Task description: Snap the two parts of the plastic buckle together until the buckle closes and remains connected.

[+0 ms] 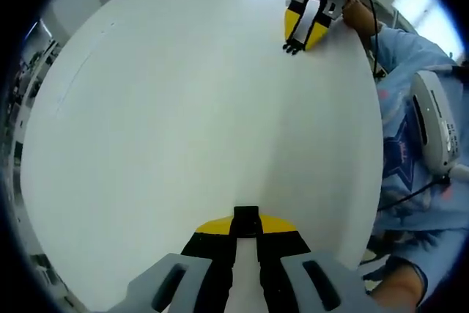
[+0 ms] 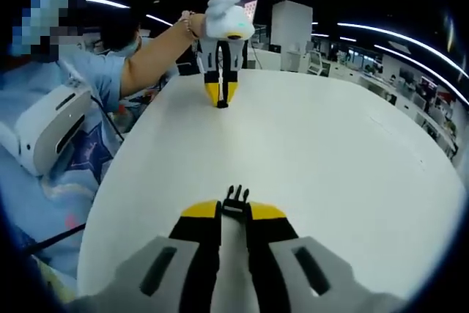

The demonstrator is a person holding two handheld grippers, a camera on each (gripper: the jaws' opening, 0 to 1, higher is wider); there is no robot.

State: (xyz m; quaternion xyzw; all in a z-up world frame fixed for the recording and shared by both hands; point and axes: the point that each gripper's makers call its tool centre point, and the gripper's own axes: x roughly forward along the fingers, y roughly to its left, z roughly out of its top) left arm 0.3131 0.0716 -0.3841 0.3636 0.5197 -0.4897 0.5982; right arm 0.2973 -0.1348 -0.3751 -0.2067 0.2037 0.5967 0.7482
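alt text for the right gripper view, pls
The right claw pinches the black pronged buckle half just above a white table. Across the table, the left claw, held by a person's hand, points down at the tabletop.

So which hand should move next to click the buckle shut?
Probably the right tool: it grips the pronged half, prongs sticking out toward the left tool, which holds the other half.
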